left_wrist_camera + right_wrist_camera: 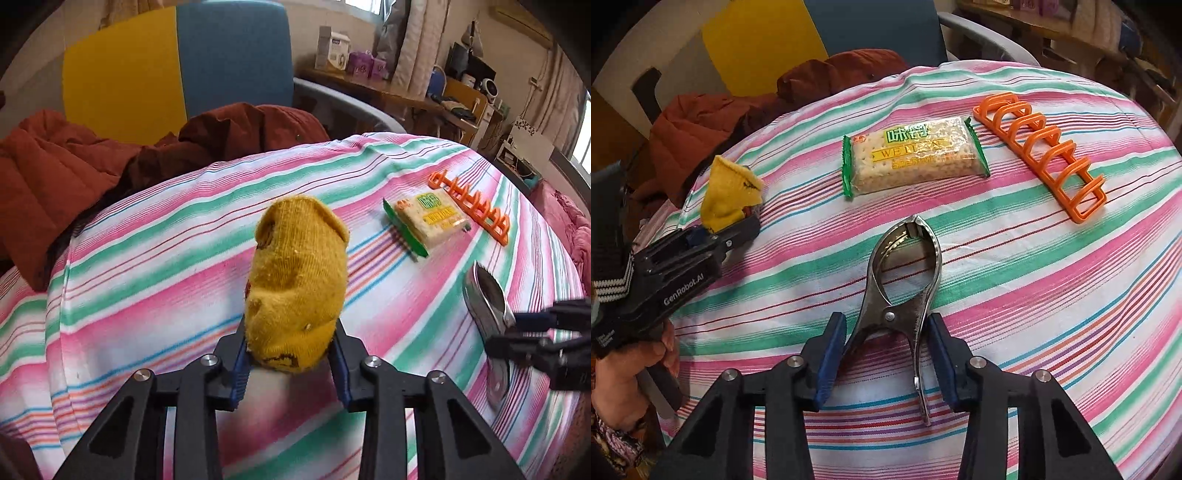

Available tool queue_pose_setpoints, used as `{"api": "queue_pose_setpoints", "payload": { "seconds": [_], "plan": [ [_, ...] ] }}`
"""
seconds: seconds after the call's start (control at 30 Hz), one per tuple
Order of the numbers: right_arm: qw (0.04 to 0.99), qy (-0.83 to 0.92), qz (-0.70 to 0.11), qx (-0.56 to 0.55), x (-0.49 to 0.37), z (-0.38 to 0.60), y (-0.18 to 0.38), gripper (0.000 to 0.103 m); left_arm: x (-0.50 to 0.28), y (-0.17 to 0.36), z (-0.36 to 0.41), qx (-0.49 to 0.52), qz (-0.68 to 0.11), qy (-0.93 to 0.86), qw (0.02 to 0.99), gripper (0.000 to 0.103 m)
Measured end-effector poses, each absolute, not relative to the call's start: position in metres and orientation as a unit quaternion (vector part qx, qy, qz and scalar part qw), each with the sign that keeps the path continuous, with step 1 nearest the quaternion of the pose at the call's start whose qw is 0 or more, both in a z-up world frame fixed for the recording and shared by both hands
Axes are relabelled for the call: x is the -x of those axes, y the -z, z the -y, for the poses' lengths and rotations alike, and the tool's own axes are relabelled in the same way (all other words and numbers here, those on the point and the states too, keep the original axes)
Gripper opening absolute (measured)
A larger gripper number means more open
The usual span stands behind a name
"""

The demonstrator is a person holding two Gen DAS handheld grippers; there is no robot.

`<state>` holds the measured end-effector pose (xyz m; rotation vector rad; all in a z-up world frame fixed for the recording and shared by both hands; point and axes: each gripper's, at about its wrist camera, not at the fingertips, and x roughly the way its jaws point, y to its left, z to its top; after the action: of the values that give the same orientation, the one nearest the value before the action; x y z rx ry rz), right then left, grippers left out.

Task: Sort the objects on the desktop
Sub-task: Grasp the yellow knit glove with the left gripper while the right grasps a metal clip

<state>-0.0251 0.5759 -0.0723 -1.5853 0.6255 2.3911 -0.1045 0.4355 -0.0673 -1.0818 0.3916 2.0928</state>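
Observation:
My left gripper (291, 354) is shut on a yellow sock (295, 273), which stands up between the blue pads above the striped cloth; it also shows in the right wrist view (729, 192). My right gripper (886, 350) is shut on the handles of a metal clamp (905, 280) that lies on the cloth, jaws pointing away. The clamp also shows in the left wrist view (487, 310) with the right gripper (517, 332) on it. A cracker packet (912, 158) and an orange plastic rack (1041, 151) lie farther back.
The table wears a pink, green and white striped cloth (1034, 295). A rust-red jacket (74, 177) lies on a blue and yellow chair (177, 66) behind the table. A cluttered desk (406, 92) stands at the back right.

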Motion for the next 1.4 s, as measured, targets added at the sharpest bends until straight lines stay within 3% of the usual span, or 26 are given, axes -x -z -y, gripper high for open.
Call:
{"api": "queue_pose_setpoints", "payload": {
  "seconds": [0.6, 0.8, 1.07, 1.4],
  "plan": [
    [0.106, -0.807, -0.238, 0.53, 0.013, -0.574, 0.068, 0.038, 0.03, 0.062, -0.332, 0.439, -0.046, -0.815, 0.375, 0.035],
    [0.067, -0.791, -0.289, 0.534, 0.003, -0.546, 0.061, 0.038, 0.013, 0.061, -0.312, 0.438, -0.036, -0.814, 0.38, 0.035],
    [0.049, -0.801, -0.24, 0.546, -0.013, -0.49, 0.044, 0.038, -0.016, 0.057, -0.281, 0.426, -0.049, -0.815, 0.389, 0.034],
    [-0.012, -0.793, -0.292, 0.535, -0.041, -0.438, 0.031, 0.038, -0.053, 0.037, -0.218, 0.418, -0.01, -0.811, 0.41, 0.033]
  ]
}}
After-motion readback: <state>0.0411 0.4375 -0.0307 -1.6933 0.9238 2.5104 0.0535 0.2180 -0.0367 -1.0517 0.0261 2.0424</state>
